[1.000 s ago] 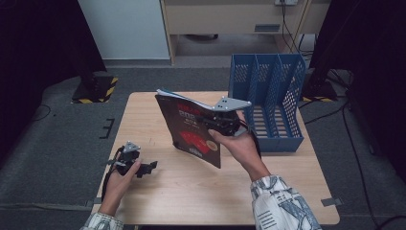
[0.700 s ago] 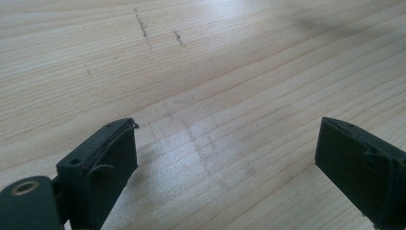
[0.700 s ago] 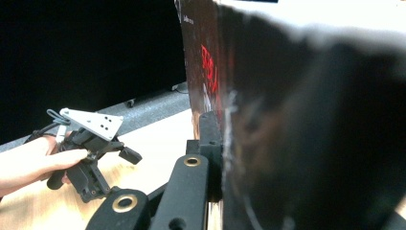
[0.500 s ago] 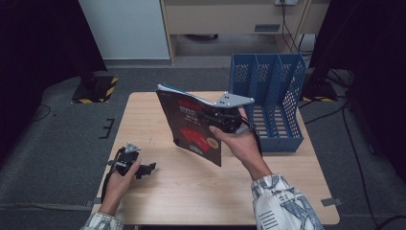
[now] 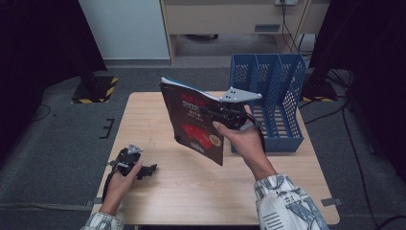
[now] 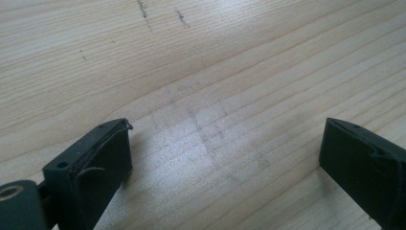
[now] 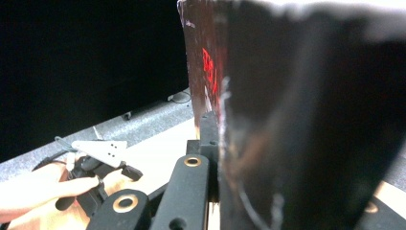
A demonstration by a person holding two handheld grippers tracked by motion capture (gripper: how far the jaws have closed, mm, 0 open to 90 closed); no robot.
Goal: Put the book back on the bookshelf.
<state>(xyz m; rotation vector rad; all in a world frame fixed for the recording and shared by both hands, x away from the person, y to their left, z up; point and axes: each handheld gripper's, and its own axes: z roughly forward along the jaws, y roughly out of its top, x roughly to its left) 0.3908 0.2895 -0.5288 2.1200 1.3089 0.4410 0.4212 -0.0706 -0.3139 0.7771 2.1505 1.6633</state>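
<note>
A dark book with a red-printed cover (image 5: 194,122) is held upright in the air above the table, to the left of the blue rack. My right gripper (image 5: 229,116) is shut on the book's right edge; in the right gripper view the book (image 7: 297,120) stands close against one black jaw. My left gripper (image 5: 143,170) rests low on the wooden table (image 5: 143,115) near its front left corner. In the left gripper view its two jaws stand wide apart over bare wood (image 6: 215,96), with nothing between them.
A blue mesh file rack (image 5: 268,96) with several upright slots stands on the table's right side, just behind the right hand. Grey carpet surrounds the table. The left hand with its gripper (image 7: 95,165) also shows low at the left of the right gripper view.
The book has risen a little and shifted slightly toward the rack with the right gripper. The left gripper has stayed at the table's front left.
</note>
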